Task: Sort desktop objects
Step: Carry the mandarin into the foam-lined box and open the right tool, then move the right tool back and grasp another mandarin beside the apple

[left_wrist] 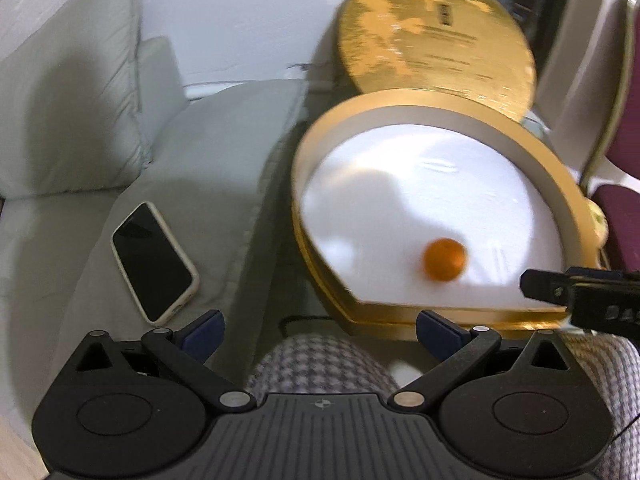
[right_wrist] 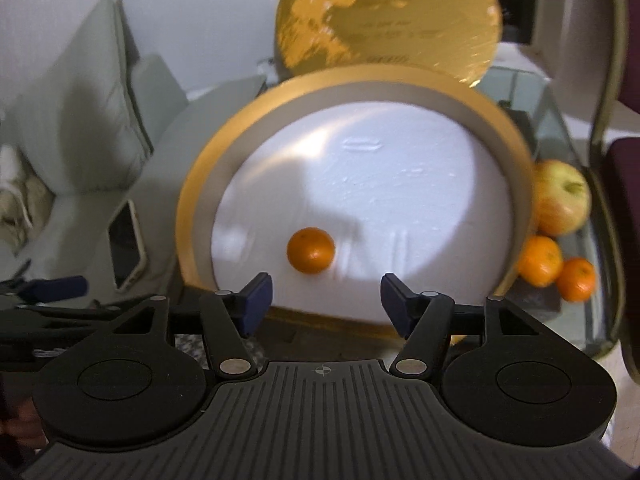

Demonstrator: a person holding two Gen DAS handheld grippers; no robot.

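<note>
A round gold-rimmed box (left_wrist: 316, 136) (right_wrist: 196, 184) with a white inside holds one small orange (left_wrist: 445, 259) (right_wrist: 311, 250). Its gold lid (left_wrist: 432, 28) (right_wrist: 384, 16) leans upright behind it. My left gripper (left_wrist: 318, 330) is open and empty, low at the box's near left edge. My right gripper (right_wrist: 326, 302) is open and empty too, just short of the orange; one of its fingers (left_wrist: 560, 292) shows at the right of the left wrist view. To the right of the box lie an apple (right_wrist: 562, 196) and two oranges (right_wrist: 538, 260) (right_wrist: 576, 278).
A phone (left_wrist: 154, 262) (right_wrist: 127, 244) in a pale case lies on the grey sofa cushion (left_wrist: 208, 152) left of the box. A glass table top (right_wrist: 576, 120) carries the fruit. A dark red chair (left_wrist: 624, 216) stands at the right. Checked fabric on a person's lap (left_wrist: 320, 364) is below.
</note>
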